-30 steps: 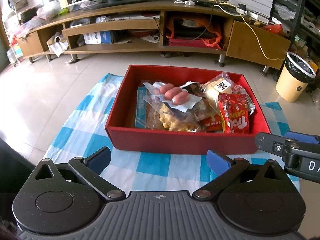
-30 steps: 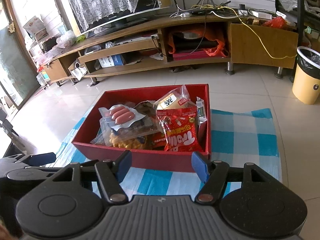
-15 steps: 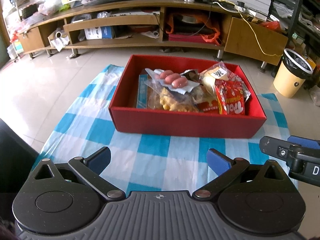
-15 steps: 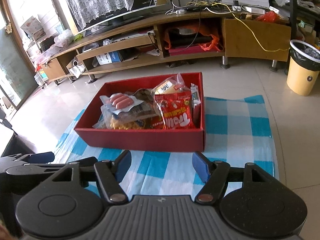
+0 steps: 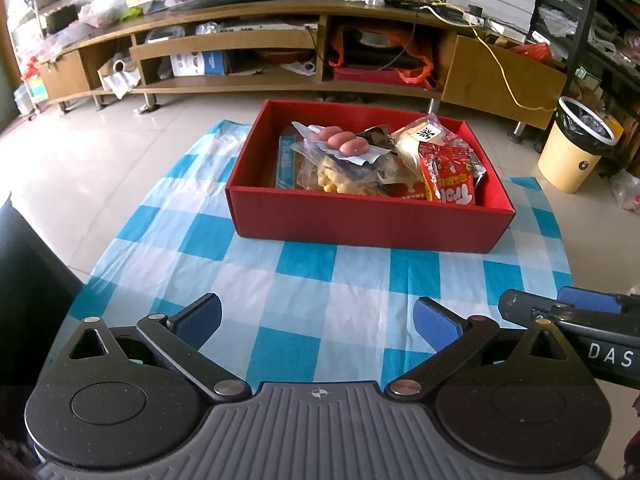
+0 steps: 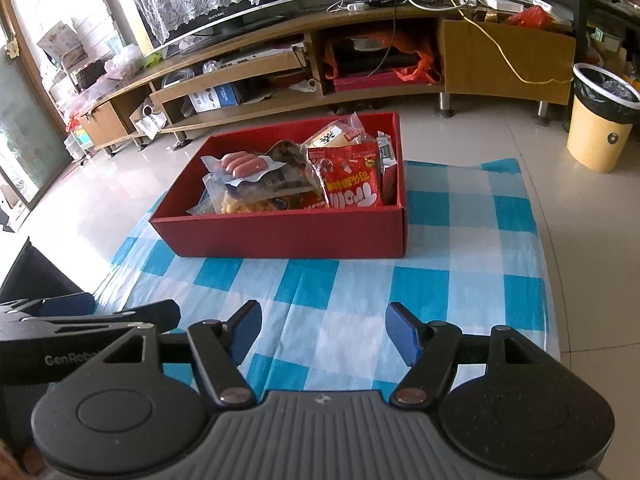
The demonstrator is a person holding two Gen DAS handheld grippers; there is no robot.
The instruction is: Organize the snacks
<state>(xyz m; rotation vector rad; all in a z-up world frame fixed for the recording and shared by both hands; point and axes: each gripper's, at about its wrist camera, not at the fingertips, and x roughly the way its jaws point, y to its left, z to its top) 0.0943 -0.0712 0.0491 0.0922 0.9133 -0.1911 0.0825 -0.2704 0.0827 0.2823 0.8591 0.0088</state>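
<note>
A red box [image 5: 360,218] [image 6: 288,234] stands on a blue-and-white checked cloth [image 5: 304,280] [image 6: 460,240] on the floor. It holds several snack packs: a sausage pack [image 5: 340,142] [image 6: 242,164] on top, a red bag [image 5: 450,176] [image 6: 352,178], a bread pack [image 5: 420,138] [image 6: 332,136]. My left gripper [image 5: 316,322] is open and empty, well back from the box. My right gripper [image 6: 322,330] is open and empty, also back from the box. The right gripper shows at the right edge of the left wrist view [image 5: 560,312].
A long wooden TV stand [image 5: 280,56] [image 6: 320,60] runs behind the box. A yellow waste bin [image 5: 576,152] [image 6: 600,128] stands at the right. A dark object [image 5: 28,280] sits at the cloth's left edge. Tiled floor surrounds the cloth.
Both grippers have pulled back from the box and risen; the box looks smaller and farther. Both stay open and empty.
</note>
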